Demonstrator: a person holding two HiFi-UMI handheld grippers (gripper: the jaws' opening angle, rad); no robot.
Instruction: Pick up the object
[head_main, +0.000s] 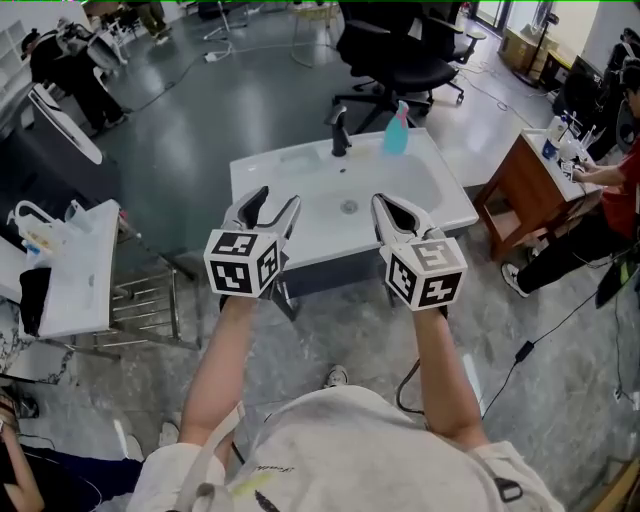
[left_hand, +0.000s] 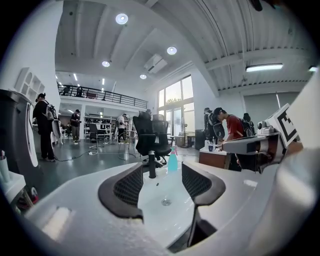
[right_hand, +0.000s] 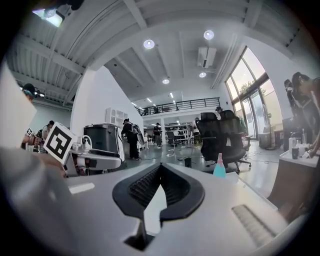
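Note:
A teal spray bottle (head_main: 397, 132) (left_hand: 172, 161) (right_hand: 219, 167) stands on the back rim of a white sink (head_main: 270, 170), to the right of a black faucet (head_main: 340, 130) (left_hand: 152, 165). I hold both grippers side by side over the sink's near edge, well short of the bottle. My left gripper (head_main: 275, 200) (left_hand: 162, 175) is open with nothing between its fingers; the basin drain shows through the gap. My right gripper (head_main: 388, 203) (right_hand: 160, 167) has its fingertips together and holds nothing.
A black office chair (head_main: 400, 50) stands behind the sink. A wooden desk (head_main: 520, 180) with a seated person (head_main: 610, 200) is at the right. A white table (head_main: 75, 270) and a metal rack (head_main: 140, 305) stand at the left. Cables lie on the floor.

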